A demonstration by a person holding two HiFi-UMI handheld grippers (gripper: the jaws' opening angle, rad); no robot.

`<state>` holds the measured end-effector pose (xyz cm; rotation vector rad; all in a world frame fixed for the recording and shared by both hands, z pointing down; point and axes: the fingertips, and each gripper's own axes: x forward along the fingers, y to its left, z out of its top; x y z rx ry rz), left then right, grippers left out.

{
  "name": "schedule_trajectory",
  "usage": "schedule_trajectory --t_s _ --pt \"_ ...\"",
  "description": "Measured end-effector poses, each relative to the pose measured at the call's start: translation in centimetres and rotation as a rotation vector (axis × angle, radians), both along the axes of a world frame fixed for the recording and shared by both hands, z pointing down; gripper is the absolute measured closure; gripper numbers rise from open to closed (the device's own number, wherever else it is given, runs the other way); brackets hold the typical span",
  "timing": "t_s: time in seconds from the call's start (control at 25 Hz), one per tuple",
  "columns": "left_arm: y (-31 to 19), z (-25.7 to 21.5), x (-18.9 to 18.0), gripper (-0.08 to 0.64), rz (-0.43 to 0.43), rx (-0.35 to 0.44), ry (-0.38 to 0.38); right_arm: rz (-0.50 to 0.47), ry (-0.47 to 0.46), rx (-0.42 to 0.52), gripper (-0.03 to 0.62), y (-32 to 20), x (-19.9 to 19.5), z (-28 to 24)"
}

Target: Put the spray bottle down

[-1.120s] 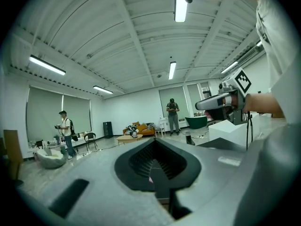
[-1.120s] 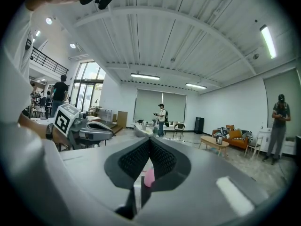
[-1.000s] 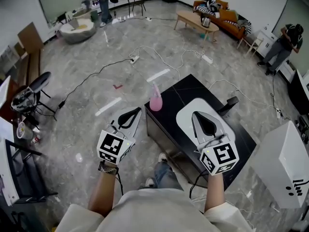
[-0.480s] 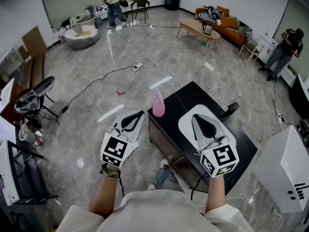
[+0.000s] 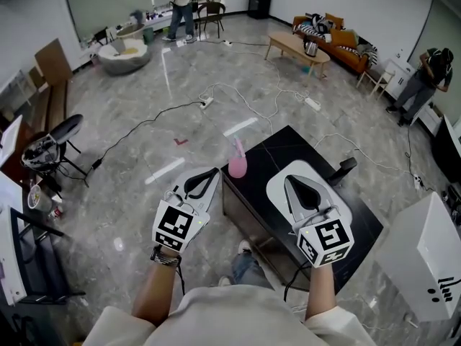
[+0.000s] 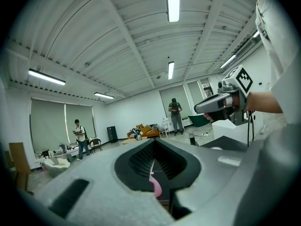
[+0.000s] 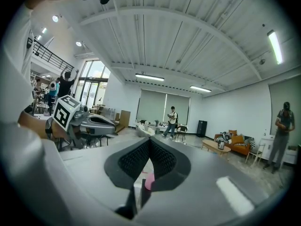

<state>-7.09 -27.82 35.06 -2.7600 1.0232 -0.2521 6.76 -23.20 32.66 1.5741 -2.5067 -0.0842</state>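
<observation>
The pink spray bottle [image 5: 237, 164] stands upright on the far left corner of the black table [image 5: 360, 218], with neither gripper touching it. My left gripper [image 5: 215, 171] hangs shut and empty over the floor just left of the table, a little short of the bottle. My right gripper [image 5: 288, 179] is shut and empty above a white rounded sheet [image 5: 275, 187] on the table, right of the bottle. In the left gripper view a sliver of the bottle [image 6: 155, 187] shows below the shut tips [image 6: 154, 142]. In the right gripper view the bottle [image 7: 148, 182] peeks out likewise.
Power cables and strips [image 5: 216, 96] trail over the grey floor beyond the table. A white box [image 5: 425, 258] stands at the right, a stool and clutter [image 5: 47, 146] at the left. A sofa [image 5: 338, 38], a low table [image 5: 295, 45] and people stand far back.
Both grippers have kept their places and stayed shut. The bottle has not moved. A person at the far back has walked to the right.
</observation>
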Motion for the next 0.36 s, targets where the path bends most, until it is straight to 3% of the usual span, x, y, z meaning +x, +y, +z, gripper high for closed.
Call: schedule_trajectory --t_s 0.36 --pt "0.2 0.18 -0.12 0.554 -0.006 -0.002 0.0 0.002 -0.001 -0.004 0.586 0.14 0.17 0.22"
